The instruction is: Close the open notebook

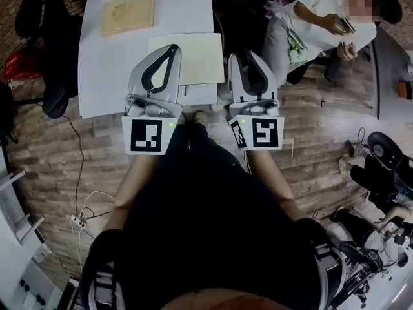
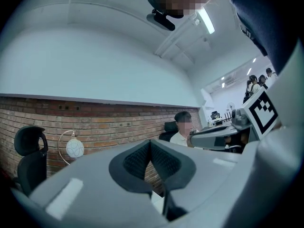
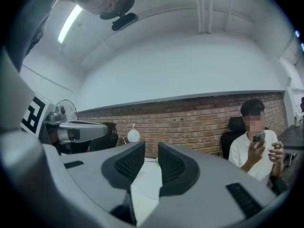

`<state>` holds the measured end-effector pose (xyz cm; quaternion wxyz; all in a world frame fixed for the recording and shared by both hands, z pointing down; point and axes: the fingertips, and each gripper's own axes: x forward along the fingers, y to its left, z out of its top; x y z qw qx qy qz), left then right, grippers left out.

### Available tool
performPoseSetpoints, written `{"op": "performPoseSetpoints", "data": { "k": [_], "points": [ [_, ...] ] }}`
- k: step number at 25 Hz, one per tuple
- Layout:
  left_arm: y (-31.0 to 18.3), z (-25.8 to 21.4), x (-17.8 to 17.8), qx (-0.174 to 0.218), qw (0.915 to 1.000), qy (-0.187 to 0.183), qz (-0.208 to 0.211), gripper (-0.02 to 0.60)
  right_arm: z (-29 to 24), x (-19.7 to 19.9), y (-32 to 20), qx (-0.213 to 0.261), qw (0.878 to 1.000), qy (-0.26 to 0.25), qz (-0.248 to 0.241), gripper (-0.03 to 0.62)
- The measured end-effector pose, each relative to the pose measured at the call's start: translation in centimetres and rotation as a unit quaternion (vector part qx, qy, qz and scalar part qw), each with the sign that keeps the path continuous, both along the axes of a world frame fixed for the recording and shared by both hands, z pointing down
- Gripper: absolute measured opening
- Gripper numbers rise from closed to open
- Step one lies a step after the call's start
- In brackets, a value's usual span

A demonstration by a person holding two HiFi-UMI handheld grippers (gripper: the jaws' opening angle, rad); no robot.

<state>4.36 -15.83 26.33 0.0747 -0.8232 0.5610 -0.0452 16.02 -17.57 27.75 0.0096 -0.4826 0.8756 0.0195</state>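
Observation:
A pale cream notebook point(image 1: 193, 58) lies flat near the front edge of the white table point(image 1: 103, 76). Only one plain pale face shows, and I cannot tell whether it is open or closed. My left gripper point(image 1: 171, 49) is over the notebook's left edge, its jaws meeting at the tips with nothing between them point(image 2: 150, 142). My right gripper point(image 1: 249, 57) is just off the notebook's right edge, its jaws a narrow gap apart and empty point(image 3: 151, 148). Both gripper views look level at a brick wall, so both grippers are lifted off the table.
A tan board point(image 1: 128, 13) lies farther back on the table. A seated person in a white shirt point(image 1: 322, 11) holds a phone at the right. A black office chair point(image 1: 39, 18) stands at the left. Cables point(image 1: 84, 218) trail over the wooden floor.

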Motion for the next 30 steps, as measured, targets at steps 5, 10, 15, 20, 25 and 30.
{"op": "performPoseSetpoints", "data": {
  "k": [5,10,15,20,25,30],
  "points": [
    [-0.2,1.8,-0.4,-0.011,0.9998,-0.004,0.014,0.006,2.2,-0.2,-0.1,-0.010,1.000,0.003,0.010,0.074],
    [-0.8,4.5,-0.9,-0.033,0.9989,-0.021,0.024,0.006,5.2,-0.7,-0.3,-0.022,1.000,0.010,0.008,0.074],
    [-1.2,8.0,-0.6,-0.065,0.9972,-0.021,0.032,0.006,9.2,-0.5,0.1,-0.042,0.999,0.024,0.007,0.074],
    [-1.6,11.1,0.4,-0.087,0.9946,-0.029,0.048,0.006,12.7,0.4,0.2,-0.072,0.997,0.026,0.015,0.074],
    [-1.9,13.2,1.3,-0.090,0.9931,-0.035,0.067,0.006,16.3,1.1,0.2,-0.103,0.994,0.018,0.026,0.074],
    [-2.2,15.1,2.3,-0.108,0.9894,-0.048,0.084,0.006,19.4,1.7,0.2,-0.132,0.991,0.006,0.035,0.074]
  ]
}}
